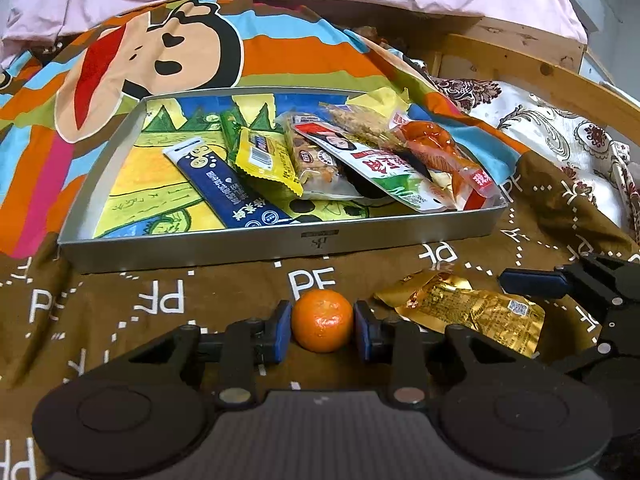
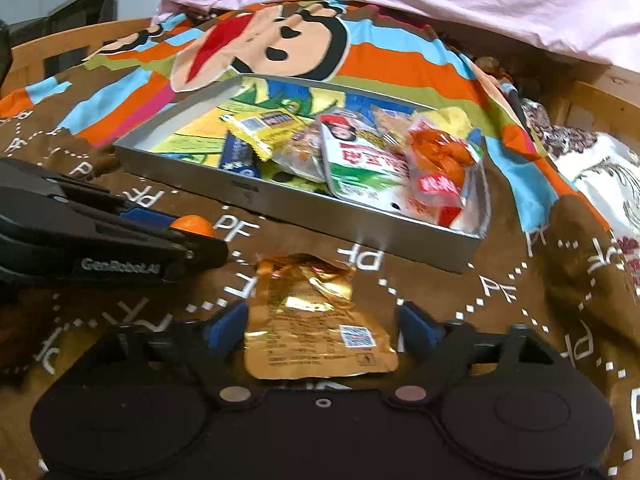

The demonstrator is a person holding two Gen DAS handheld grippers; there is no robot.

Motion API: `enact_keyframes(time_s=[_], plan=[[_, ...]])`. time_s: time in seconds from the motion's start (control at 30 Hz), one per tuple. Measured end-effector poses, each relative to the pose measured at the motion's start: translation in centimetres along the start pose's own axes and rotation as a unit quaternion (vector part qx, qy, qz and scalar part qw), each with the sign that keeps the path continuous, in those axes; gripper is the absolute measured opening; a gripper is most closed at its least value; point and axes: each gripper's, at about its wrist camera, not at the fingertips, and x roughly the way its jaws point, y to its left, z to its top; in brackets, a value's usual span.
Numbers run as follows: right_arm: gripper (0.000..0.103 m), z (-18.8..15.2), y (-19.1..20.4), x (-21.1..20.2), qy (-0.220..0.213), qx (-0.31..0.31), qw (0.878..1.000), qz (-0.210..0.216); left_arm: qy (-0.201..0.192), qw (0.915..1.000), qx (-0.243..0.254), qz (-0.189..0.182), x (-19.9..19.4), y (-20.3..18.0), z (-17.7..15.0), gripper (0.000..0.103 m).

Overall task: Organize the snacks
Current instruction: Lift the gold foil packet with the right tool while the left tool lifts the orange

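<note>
Snacks (image 1: 360, 160) — tray (image 1: 280, 244) R-side, L bare

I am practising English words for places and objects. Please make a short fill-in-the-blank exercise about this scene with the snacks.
1. The left gripper has its blue pads on each side of a small ____ fruit.
2. The gold packet lies on the brown blanket, ____ the metal tray.
3. The right gripper stands with its jaws ____ around the gold packet, not pressing it.
4. The long blue packet lies ____ the metal tray.

Missing words: orange; outside; open; inside
</note>
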Motion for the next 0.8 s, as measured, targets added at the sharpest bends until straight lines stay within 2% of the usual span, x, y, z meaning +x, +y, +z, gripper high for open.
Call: enact_keyframes(time_s=[0.03, 0.17, 0.3, 0.5, 0.63, 0.8], plan=[[0.064, 0.1, 0.2, -0.1, 0.001, -0.004, 1.0, 0.002, 0.001, 1.0, 0.002, 0.004, -0.1, -0.1, 0.0, 0.036], [0.063, 0.3, 0.9, -0.3, 0.008, -0.02, 1.0, -0.002, 0.004, 0.9996, 0.011, 0.025, -0.6, -0.4, -0.2, 0.036], [0.055, 0.4, 0.8, -0.6, 0.008, -0.021, 1.0, -0.001, 0.008, 0.999, 0.009, 0.044, -1.4, -0.6, -0.3, 0.035], [0.04, 0.3, 2.1, -1.2, 0.0, -0.062, 0.998, -0.01, 0.006, 0.9969, 0.018, 0.076, -3.1, -0.5, -0.3, 0.035], [0.039, 0.1, 2.5, -1.3, -0.005, -0.074, 0.997, -0.016, 0.002, 0.996, 0.02, 0.088, -4.1, -0.3, -0.4, 0.035], [0.039, 0.0, 2.2, -1.6, -0.019, -0.055, 0.998, -0.015, -0.002, 0.9954, 0.015, 0.095, -5.2, 0.1, -0.7, 0.035]])
